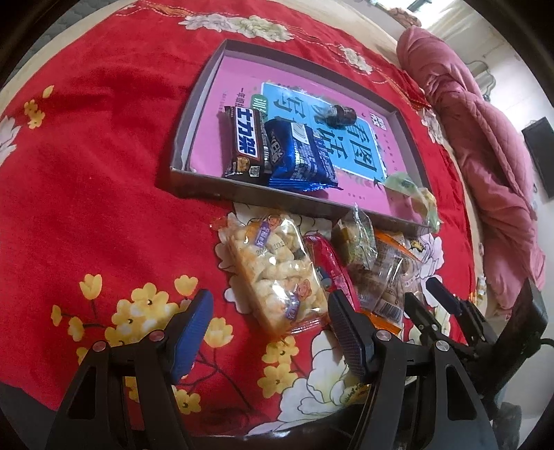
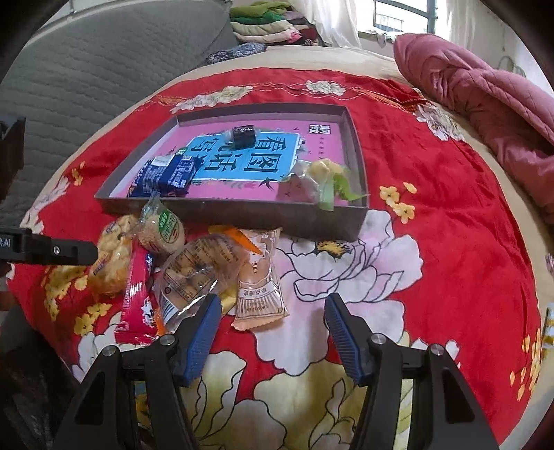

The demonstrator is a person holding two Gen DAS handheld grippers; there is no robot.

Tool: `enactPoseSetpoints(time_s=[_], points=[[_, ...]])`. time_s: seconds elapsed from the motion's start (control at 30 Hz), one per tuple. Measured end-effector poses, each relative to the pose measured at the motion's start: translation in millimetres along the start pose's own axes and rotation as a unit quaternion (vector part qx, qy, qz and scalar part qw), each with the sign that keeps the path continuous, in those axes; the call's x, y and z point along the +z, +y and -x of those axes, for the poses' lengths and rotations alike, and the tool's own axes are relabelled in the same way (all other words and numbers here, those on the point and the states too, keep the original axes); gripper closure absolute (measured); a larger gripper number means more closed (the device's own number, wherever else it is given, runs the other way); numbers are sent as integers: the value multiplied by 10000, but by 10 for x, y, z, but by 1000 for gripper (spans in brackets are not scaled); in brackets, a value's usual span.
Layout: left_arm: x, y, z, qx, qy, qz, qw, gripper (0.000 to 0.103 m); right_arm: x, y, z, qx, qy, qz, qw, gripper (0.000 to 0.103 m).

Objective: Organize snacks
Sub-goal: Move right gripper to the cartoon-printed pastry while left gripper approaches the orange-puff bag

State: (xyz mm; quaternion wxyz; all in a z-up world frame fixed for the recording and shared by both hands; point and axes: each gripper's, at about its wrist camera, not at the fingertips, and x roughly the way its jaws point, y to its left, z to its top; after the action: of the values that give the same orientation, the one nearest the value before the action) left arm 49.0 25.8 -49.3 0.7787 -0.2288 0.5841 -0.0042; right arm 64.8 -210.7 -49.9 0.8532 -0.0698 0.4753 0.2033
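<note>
Snacks split in two groups. Loose pile on the red floral bedspread [image 2: 432,194], just in front of the tray's near wall: clear puffed-snack bag [image 1: 273,273], red wrapper [image 1: 332,273], green-labelled clear pack [image 2: 162,228], clear pack with barcode [image 2: 194,273], peach-coloured pastry pack [image 2: 258,287]. They overlap each other

In the shallow cardboard tray [image 2: 242,218], on the pink-and-blue printed sheet: brown chocolate bar [image 1: 244,142], blue foil pack [image 1: 301,159] touching it, small dark wrapped piece [image 1: 341,116] toward the far side, green-and-yellow wrapped item [image 2: 322,183] at the near right corner

Left tool [image 1: 270,329]: fingers apart, gripping nothing. Puffed-snack bag's near end sits in the gap between the pads, no pad contact visible. Red wrapper runs just beside the right pad

Right tool [image 2: 273,329]: fingers apart, gripping nothing. Pastry pack's near end lies in the gap, nearer the left pad; barcode pack's corner is at that left pad, contact unclear. Right pad over bare bedspread

Pink quilt [image 2: 484,93] bunched well to the right of the tray, folded clothes [image 2: 270,20] beyond the bed
</note>
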Motion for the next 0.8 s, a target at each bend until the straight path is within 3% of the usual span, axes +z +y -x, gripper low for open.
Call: enactPoseSetpoints(time_s=[0.8], points=[[87, -108, -257, 171, 106, 53, 9998, 32, 87, 0, -294, -137, -88, 247, 9996, 43]])
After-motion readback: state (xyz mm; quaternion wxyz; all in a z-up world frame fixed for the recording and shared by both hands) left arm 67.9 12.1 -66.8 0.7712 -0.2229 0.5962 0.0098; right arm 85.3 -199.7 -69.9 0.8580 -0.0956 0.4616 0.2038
